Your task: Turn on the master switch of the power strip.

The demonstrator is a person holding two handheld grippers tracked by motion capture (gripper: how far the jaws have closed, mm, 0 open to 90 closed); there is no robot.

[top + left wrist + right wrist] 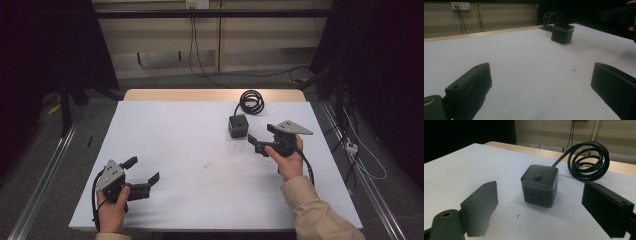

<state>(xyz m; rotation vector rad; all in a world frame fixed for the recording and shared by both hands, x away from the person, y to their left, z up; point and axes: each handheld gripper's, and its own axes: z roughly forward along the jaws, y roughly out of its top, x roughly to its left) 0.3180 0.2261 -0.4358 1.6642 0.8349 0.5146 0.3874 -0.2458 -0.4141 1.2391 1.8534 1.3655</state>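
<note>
Nothing grasped yet: right hand-held gripper (539, 202) gapes wide toward cube (539, 185) at twelve o'clock; left hand-held gripper (541, 87) wide, idle.

The coiled cable (550, 18) is partly hidden behind the cube power socket (562, 33) in the left gripper view. The right gripper (617, 13) is cut off there by the picture's edge. The small dark marks (206, 165) on the white table (175, 130) cannot be identified.
</note>
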